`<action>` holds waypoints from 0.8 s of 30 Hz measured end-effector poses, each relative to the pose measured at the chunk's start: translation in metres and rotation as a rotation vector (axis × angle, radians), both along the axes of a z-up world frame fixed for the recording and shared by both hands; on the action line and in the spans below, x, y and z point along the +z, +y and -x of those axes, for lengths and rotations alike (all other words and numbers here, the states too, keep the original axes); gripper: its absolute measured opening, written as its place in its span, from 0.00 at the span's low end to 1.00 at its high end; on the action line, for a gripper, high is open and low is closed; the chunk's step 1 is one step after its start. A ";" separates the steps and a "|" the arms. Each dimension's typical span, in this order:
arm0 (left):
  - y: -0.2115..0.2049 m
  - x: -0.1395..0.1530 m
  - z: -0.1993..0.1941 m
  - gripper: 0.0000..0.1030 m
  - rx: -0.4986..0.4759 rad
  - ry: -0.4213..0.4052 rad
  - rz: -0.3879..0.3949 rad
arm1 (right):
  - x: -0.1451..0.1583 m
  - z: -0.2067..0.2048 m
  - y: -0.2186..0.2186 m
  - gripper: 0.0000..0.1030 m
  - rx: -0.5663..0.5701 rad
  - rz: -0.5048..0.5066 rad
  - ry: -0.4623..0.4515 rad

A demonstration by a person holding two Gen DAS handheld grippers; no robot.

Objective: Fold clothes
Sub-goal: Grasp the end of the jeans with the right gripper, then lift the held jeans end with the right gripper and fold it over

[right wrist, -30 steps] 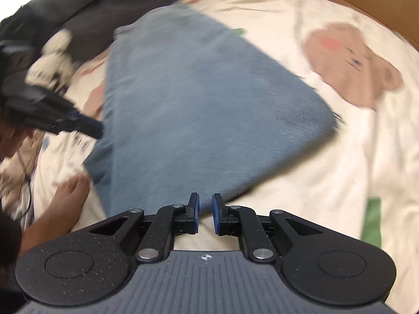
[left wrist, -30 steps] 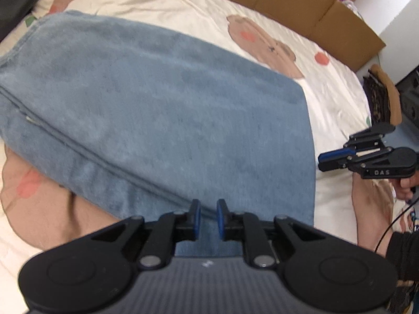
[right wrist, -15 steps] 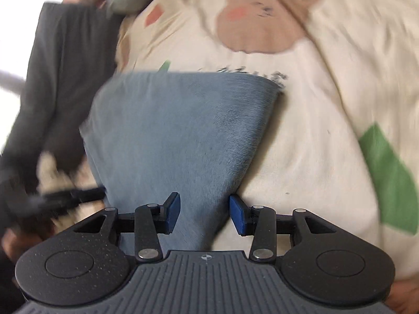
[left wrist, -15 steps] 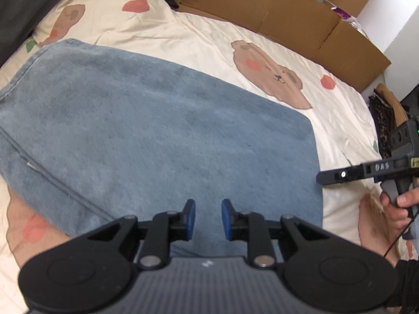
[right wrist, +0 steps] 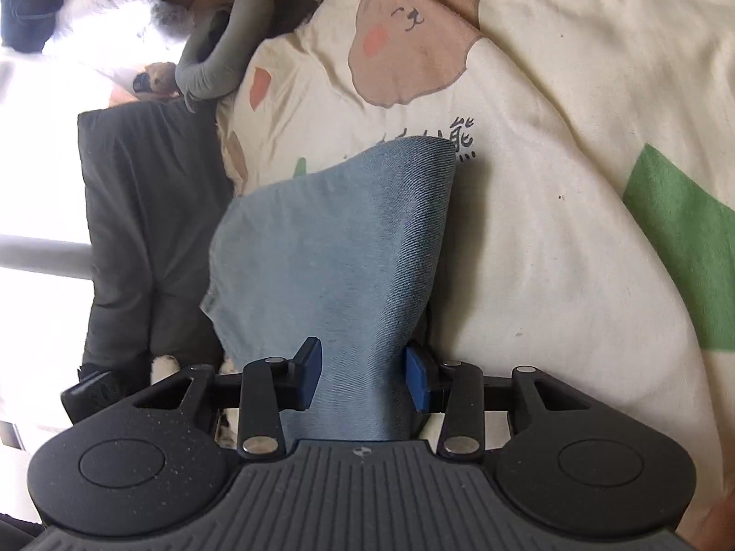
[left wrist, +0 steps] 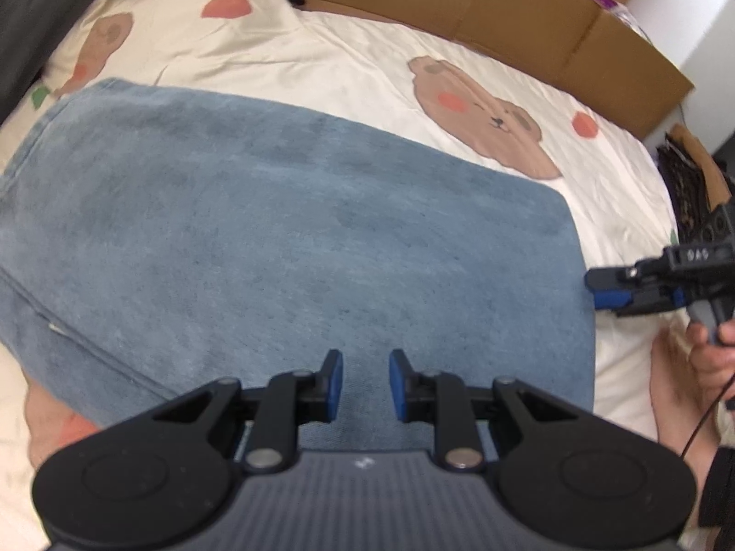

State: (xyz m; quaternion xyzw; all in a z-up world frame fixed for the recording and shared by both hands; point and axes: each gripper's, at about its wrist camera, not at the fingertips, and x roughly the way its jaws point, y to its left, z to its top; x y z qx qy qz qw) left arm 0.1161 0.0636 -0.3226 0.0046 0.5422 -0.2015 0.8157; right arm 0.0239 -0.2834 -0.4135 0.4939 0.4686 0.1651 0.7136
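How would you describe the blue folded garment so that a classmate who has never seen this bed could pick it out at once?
Start from the cream bedsheet printed with brown bears. The blue garment lies flat across its middle, in front of the cardboard along the far side. It is the only plain blue, denim-like cloth there, unlike the dark grey fabric at the bed's edge.

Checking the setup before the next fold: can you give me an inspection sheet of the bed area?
Surface: cream bear-print bedsheet, slightly wrinkled.
Job's things: blue garment lying flat on the sheet.
Clutter: dark fabric beside the sheet.
Grippers: left tongs open above the garment's near edge; right tongs closing, with the garment's edge between the pads.
Cables: thin black cable hanging by the hand.
Surroundings: cardboard box along the far side of the bed.
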 end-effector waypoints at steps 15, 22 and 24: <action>0.017 -0.018 -0.002 0.25 0.090 0.003 0.034 | 0.001 -0.020 0.001 0.10 0.057 0.014 -0.016; 0.021 -0.020 -0.002 0.25 0.100 0.002 0.039 | -0.015 -0.027 0.012 0.13 0.081 0.043 0.000; 0.023 -0.021 -0.003 0.25 0.104 0.003 0.040 | -0.017 -0.029 0.013 0.15 0.074 0.024 0.008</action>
